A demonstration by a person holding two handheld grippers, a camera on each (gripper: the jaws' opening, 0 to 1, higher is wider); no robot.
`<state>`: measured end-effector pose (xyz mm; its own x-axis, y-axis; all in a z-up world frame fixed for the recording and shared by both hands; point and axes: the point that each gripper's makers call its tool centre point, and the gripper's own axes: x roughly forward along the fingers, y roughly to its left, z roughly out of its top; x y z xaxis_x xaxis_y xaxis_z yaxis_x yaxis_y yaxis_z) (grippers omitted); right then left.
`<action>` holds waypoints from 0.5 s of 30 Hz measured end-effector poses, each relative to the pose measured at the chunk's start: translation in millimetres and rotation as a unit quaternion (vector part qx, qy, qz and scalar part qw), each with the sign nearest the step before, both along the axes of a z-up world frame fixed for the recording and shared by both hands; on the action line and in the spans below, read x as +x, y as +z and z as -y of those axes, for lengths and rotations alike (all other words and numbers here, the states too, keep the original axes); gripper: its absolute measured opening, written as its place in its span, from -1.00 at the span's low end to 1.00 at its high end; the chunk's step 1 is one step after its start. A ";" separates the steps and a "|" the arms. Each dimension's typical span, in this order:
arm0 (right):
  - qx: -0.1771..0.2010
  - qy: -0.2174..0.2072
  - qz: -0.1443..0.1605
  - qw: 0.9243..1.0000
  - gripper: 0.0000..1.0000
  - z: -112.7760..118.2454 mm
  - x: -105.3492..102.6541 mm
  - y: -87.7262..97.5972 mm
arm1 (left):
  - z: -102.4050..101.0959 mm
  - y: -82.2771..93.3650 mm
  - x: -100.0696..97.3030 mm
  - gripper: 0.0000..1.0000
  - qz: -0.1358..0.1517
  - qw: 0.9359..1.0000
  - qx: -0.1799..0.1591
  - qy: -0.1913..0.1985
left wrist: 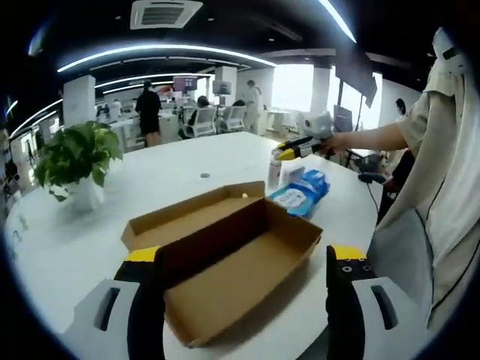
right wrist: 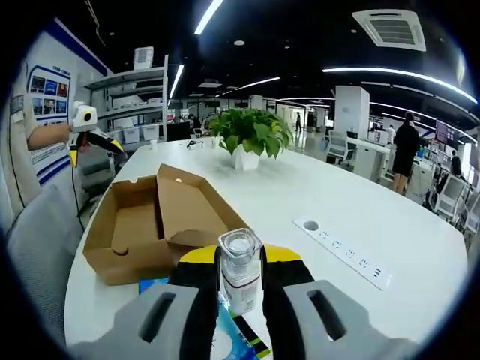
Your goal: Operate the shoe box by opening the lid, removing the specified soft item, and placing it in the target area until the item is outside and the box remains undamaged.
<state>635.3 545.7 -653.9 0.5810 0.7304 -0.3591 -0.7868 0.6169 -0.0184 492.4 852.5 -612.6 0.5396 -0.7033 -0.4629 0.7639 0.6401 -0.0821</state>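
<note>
My left claw point(left wrist: 244, 281) stands wide, holding nothing, with the open cardboard shoe box point(left wrist: 225, 259) between and just beyond its jaws near my edge of the white table point(left wrist: 180, 161). The lid is already up and I see bare cardboard inside.

The soft item, I take it, is the blue wet-wipe pack point(left wrist: 301, 192), lying outside the box, just past its far right corner. It should be light, squashy and slick in its film, so I would pinch it across the middle, gently.

My right claw point(right wrist: 240, 281) is closed on a small clear bottle point(right wrist: 240, 274) with a grey cap. In the right gripper view, the pack's blue edge shows directly below, touching or nearly so; the box is to its left.
</note>
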 end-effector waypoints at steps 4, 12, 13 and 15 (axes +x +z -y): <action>-0.008 -0.002 -0.005 1.000 -0.65 1.4 4.8 -9.6 | -7.5 0.3 -1.7 0.82 -0.001 1.000 -0.005 0.014; -0.020 -0.009 -0.008 1.000 -0.65 4.3 15.3 -24.9 | -17.9 -6.5 -3.3 0.81 -0.007 1.000 0.002 0.030; -0.022 -0.010 -0.009 1.000 -0.65 4.7 16.3 -26.6 | -18.7 -6.9 -3.2 0.81 -0.007 0.999 0.003 0.032; -0.025 -0.010 -0.009 1.000 -0.65 5.5 18.1 -29.8 | -20.2 -8.2 -2.9 0.80 -0.009 0.999 0.005 0.035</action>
<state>653.4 540.2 -683.7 0.5885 0.6994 -0.4057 -0.7745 0.6317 -0.0346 489.5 872.7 -620.9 0.5794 -0.6593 -0.4792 0.7153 0.6932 -0.0888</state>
